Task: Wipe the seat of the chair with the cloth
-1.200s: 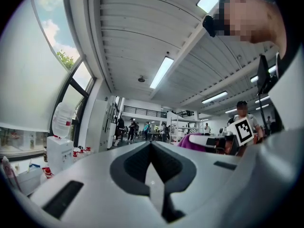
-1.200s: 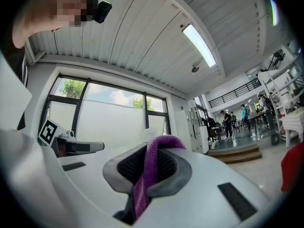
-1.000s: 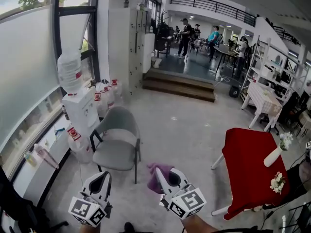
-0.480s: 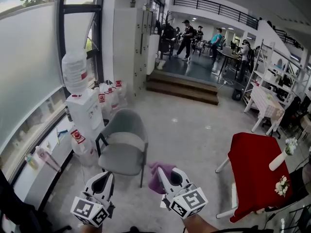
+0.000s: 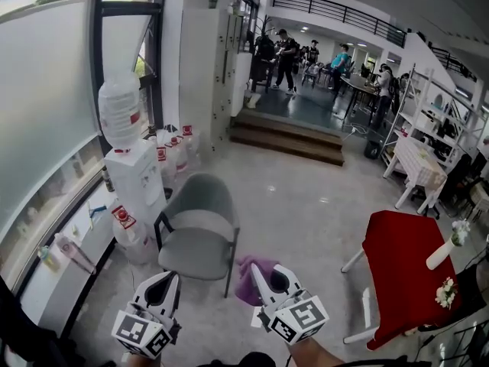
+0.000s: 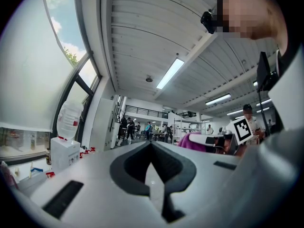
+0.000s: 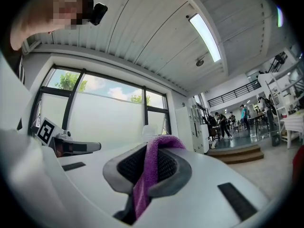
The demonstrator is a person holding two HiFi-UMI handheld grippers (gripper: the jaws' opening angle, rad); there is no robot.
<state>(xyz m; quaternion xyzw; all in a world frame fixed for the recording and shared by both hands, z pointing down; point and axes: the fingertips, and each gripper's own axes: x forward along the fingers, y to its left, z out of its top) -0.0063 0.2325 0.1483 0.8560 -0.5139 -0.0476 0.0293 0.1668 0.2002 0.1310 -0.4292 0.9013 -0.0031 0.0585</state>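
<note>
We hold both tools low in front of us, and the grey chair point(image 5: 197, 224) stands just ahead on the pale floor, its back turned toward the hall. Its seat point(image 5: 188, 245) is bare, and nothing touches it. The right gripper point(image 5: 267, 275) has its jaws pressed together on the purple cloth point(image 5: 246, 281). In the right gripper view a fold of that cloth point(image 7: 149, 172) rises out of the jaws, curls over at the top and runs down between them. From the head view the cloth bunches beyond the jaw tips, in the air to the right of the chair's front leg and clear of the seat.

The left gripper point(image 5: 163, 280) sits beside its partner, a little apart, pointing at the chair's front edge. Its own view shows the jaws closed against each other with nothing between them. That same view catches the purple cloth point(image 6: 190, 137) off to the right.

To the left of the chair stands a white water dispenser point(image 5: 131, 173) with a big bottle point(image 5: 120, 109) on top, against the tall window. On our right we see a table under a red cover point(image 5: 401, 270). Far ahead, steps point(image 5: 286, 140) lead up to a darker floor where several people stand.
</note>
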